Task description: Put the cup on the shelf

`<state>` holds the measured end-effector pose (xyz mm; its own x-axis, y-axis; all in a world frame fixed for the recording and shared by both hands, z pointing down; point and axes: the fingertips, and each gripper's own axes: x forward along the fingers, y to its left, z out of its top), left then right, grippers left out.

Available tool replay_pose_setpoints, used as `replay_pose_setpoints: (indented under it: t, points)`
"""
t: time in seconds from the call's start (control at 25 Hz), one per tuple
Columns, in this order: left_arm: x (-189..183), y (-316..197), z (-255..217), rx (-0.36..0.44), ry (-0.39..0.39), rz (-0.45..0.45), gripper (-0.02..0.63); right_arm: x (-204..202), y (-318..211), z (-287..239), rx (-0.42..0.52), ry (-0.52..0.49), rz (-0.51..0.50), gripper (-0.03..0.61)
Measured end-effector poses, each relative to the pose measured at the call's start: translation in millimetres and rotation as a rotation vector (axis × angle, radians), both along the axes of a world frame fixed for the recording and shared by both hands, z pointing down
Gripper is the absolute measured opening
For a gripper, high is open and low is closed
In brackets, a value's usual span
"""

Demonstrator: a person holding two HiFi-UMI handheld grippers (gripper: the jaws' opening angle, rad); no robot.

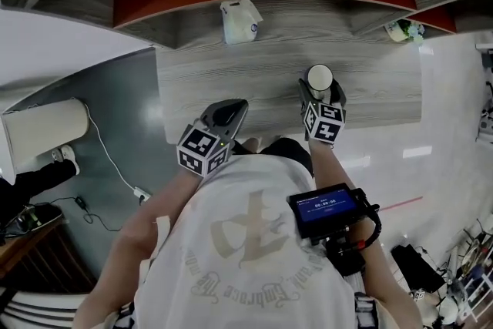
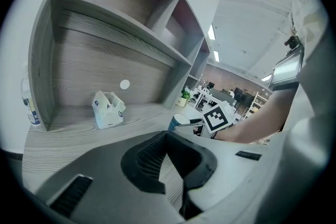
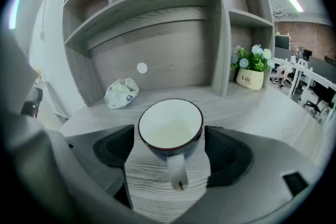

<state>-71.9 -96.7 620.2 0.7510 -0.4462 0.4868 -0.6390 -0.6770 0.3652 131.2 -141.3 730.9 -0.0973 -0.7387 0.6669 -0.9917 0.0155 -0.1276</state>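
Right tongs [image 3: 169,132]: jaws wide. Cup [image 3: 170,122] stands upright between them on the shelf board [image 3: 262,113], handle toward the camera. The pads flank its sides with slim gaps; no squeeze seen.

Left tongs [image 2: 167,136]: tips together, empty, low over the same board, to the left of the right tongs.

White bag [image 3: 121,93]: beyond the right tongs, to their left, by the back panel.

Flower pot [image 3: 250,78]: beyond the right tongs, to their right.

Bottle [image 2: 31,105]: far left of the left tongs.
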Motion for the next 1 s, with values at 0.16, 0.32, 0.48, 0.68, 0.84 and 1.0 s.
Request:
replay_pose_setpoints:
  t: [0.16, 0.32, 0.48, 0.68, 0.84, 1.0]
  points:
    - [0, 0, -1, 0.004, -0.007, 0.003, 0.002, -2, -5, 4, 0.013, 0.004, 0.001, 0.428]
    - [-1, 3, 1, 0.001, -0.014, -0.003, 0.002, -1, -7, 7, 0.016, 0.008, 0.008, 0.428]
    - [-3, 8, 2, -0.006, -0.022, -0.007, 0.002, 3, -5, 9, 0.012, 0.005, 0.030, 0.426]
    - [-8, 10, 1, -0.004, -0.032, -0.014, 0.002, 0, -8, 12, 0.003, 0.025, 0.011, 0.423]
    - [-10, 10, 2, -0.002, -0.036, -0.016, 0.002, 2, -14, 12, 0.015, 0.040, 0.000, 0.407]
    - [-11, 12, 2, -0.003, -0.037, -0.019, 0.002, 2, -12, 11, 0.018, 0.039, -0.026, 0.403]
